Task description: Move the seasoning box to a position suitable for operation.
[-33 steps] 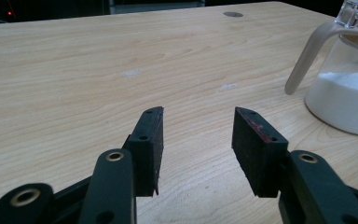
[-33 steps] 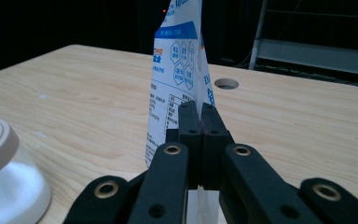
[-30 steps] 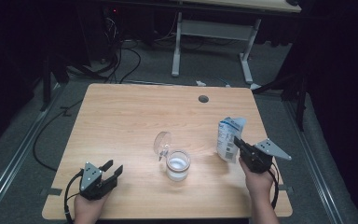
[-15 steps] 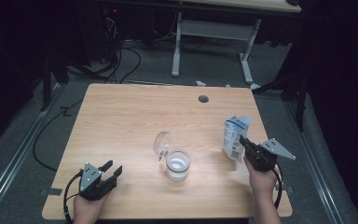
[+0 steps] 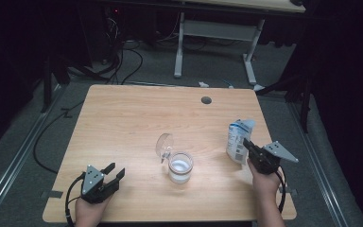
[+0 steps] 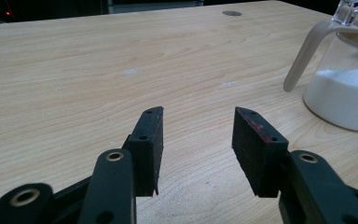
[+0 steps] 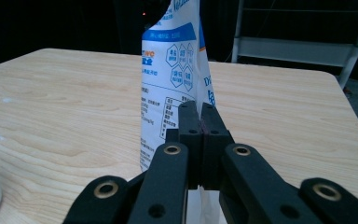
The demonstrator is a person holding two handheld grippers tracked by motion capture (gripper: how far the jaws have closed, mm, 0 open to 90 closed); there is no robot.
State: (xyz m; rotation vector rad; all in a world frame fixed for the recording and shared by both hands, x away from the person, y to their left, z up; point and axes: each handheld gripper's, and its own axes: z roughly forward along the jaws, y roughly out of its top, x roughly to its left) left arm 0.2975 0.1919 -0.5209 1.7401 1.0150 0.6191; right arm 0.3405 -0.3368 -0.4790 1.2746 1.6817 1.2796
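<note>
Dark room, cables and a metal desk frame on the grey floor behind; work surface is a pale wooden table (image 5: 137, 118) with a cable hole (image 5: 206, 100) near its far edge, at 12 o'clock.

Bag (image 5: 238, 141): white and blue printed pouch, standing upright toward 3 o'clock of the table, top torn open and crumpled. The right gripper (image 5: 246, 144) has its jaws clenched on the bag's near edge; in the right gripper view the pads (image 7: 190, 126) meet with only the thin film pinched between them, roughly mid-height on the bag (image 7: 168, 88).

Handling judgement: soft, flexible film, likely light to moderate with loose powder or grains inside. It will sag and fold if lifted by one edge, and the contents will shift toward the low side. Film looks smooth, so a pinch could slip; a hold on the seam below the opening seems safest, keeping the mouth up.

Jar (image 5: 180, 166): clear, lid hinged open, white contents low inside, at table centre, well apart from the bag at its 9 o'clock. Rigid, probably breakable, handle pale.

Left gripper (image 5: 113, 172): at 7 o'clock, jaws parted, nothing between them; it rests low over the wood, the jar (image 6: 342, 88) off at its 2 o'clock.
</note>
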